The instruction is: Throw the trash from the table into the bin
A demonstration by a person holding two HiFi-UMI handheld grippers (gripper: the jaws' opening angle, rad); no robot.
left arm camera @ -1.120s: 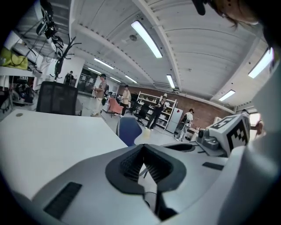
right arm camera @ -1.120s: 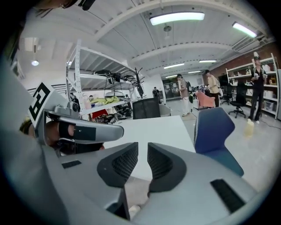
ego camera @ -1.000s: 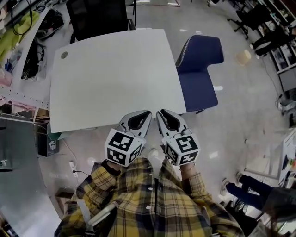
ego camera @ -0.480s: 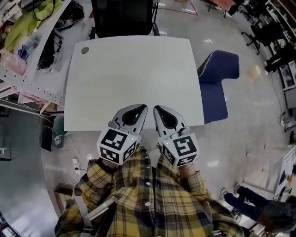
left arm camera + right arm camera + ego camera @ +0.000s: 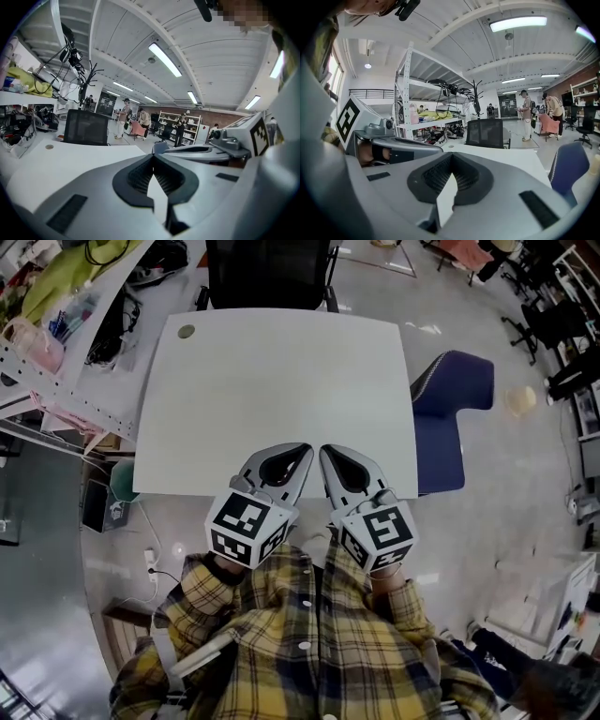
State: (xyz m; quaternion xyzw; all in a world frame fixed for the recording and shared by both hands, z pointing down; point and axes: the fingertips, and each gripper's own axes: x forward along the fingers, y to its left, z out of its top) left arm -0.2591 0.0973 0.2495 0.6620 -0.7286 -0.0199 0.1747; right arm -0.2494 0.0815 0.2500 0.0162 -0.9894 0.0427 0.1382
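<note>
I get bright, even light from the ceiling strip lamps [image 5: 164, 60]. The white table [image 5: 234, 427] looks nearly washed out, and the floor [image 5: 487, 549] carries soft glare. Both gripper views bend hard toward dark, rounded edges, and the nearest surfaces seem slightly soft.

no legible text, labels or numbers anywhere

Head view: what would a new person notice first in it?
Probably the big white table in the middle, bare but for a small round disc at its far left corner. Next, the left gripper and right gripper, side by side at the table's near edge, both shut and empty, each with a black-and-white marker cube. A blue chair stands at the table's right side.
</note>
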